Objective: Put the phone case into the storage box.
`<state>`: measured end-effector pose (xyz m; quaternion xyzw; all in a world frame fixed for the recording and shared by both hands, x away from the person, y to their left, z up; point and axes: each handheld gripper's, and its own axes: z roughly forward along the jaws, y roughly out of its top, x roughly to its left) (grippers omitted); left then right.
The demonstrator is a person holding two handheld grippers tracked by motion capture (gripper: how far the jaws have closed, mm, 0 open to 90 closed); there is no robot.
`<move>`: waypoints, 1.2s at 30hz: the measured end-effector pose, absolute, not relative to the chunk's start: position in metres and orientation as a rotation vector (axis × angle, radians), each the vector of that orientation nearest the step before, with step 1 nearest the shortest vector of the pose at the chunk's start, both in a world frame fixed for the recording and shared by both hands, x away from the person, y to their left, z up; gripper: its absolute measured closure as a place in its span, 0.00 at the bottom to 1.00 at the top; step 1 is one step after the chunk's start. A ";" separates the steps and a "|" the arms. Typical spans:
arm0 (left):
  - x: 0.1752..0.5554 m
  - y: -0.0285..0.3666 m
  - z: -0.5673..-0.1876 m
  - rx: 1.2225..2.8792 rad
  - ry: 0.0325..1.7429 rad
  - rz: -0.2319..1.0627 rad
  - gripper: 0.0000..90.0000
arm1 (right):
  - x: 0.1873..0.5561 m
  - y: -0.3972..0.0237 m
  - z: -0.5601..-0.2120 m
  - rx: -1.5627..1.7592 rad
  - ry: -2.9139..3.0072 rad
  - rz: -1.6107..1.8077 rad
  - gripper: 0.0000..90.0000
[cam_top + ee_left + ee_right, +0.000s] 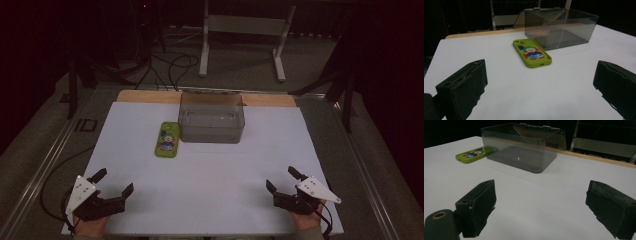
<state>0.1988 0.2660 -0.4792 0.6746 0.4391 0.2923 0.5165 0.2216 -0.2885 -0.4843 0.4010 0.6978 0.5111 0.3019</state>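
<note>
High view. The white table sheet (210,175) carries two items at its far half: a lime-green phone case with a cartoon clown print (167,139), lying flat, and just to its right a smoky translucent plastic box with a hinged lid standing open (211,120). Case and box sit close together, but whether they touch cannot be told. The left gripper (116,182) rests at the near left corner and the right gripper (284,179) at the near right corner, both well apart from the items, each with jaws spread wide and nothing between them.

Left gripper view. The two black jaws stand wide apart at the bottom corners, empty. The green case (532,52) lies ahead, centred between them, long axis running away from the camera, camera cut-outs at the far end. The box (560,27) stands beyond it, to the right, its interior bare.

Right gripper view. Jaws likewise spread and empty. The box (522,147) is ahead, the open lid leaning back; the case (472,153) lies beyond its left end.

Assessment. The work in hand is judged to be an approach to the case, probably for placing in the box. The left gripper is the better placed. Recommended: come down across the case's narrow width, not its length, with jaws kept wide until they straddle both long edges. The case is thin and flat on the sheet, so the lower jaw tips should reach sheet level before closing, or the grip may slide off. Clear the box's near wall on lifting.
</note>
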 end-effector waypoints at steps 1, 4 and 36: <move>0.199 0.265 -0.478 1.620 1.057 0.706 0.00 | 0.222 -0.288 -0.484 1.066 1.848 1.356 0.10; 0.199 0.265 -0.476 1.621 1.058 0.713 0.00 | 0.222 -0.288 -0.485 1.066 1.851 1.352 0.10; 0.243 0.231 -0.450 1.724 1.132 0.710 0.00 | 0.223 -0.292 -0.486 1.095 1.836 1.340 0.10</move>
